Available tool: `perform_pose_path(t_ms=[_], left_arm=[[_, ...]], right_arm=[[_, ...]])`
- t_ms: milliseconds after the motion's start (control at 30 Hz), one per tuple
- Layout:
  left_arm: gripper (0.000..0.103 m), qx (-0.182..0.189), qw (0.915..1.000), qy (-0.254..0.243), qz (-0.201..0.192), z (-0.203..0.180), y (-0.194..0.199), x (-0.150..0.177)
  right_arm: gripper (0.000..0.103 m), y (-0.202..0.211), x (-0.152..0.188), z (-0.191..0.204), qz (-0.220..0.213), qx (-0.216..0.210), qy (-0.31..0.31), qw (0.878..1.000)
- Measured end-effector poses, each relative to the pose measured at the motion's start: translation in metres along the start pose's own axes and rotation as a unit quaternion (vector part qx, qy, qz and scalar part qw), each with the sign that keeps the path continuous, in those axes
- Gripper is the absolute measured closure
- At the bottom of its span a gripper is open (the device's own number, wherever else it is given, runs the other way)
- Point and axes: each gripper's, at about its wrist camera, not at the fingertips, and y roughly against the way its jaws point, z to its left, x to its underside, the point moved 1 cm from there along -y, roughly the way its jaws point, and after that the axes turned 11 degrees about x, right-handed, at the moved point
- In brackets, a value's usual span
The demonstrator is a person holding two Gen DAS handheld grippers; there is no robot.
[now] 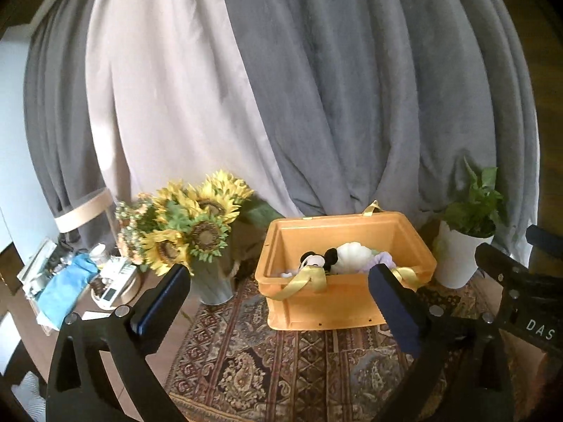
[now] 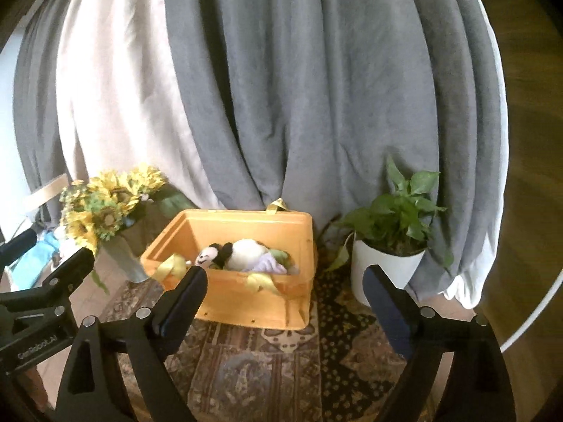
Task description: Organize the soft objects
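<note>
An orange plastic bin [image 1: 337,309] with yellow ribbon handles stands on a patterned rug, also in the right wrist view [image 2: 246,302]. Inside lie a black-and-white mouse plush [image 1: 316,259] [image 2: 213,255], a white shell-shaped cushion [image 1: 352,255] [image 2: 246,251] and lilac and green soft pieces [image 2: 271,263]. My left gripper [image 1: 281,281] is open and empty, held in front of the bin. My right gripper [image 2: 283,281] is open and empty, also short of the bin. Each gripper shows at the edge of the other's view.
A vase of sunflowers [image 1: 197,232] [image 2: 105,218] stands left of the bin. A potted green plant in a white pot [image 1: 464,246] [image 2: 387,246] stands right of it. Grey and beige curtains [image 1: 316,105] hang behind. A cluttered tray [image 1: 88,281] sits far left.
</note>
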Motion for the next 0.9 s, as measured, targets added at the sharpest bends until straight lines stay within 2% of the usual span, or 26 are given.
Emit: perform_pose_path(t_ms=[300, 900], left_arm=[[0.0, -0.002, 0.9998, -0.006, -0.017, 0.002, 0.055, 0.018], [0.0, 0.045, 0.9978, -0.031, -0.037, 0.037, 0.184, 0.071]], right_arm=[[0.011, 0.058, 0.024, 0.004, -0.014, -0.006, -0.002, 1.0], [0.011, 0.202, 0.083, 0.036, -0.036, 0.046, -0.03, 0.998]])
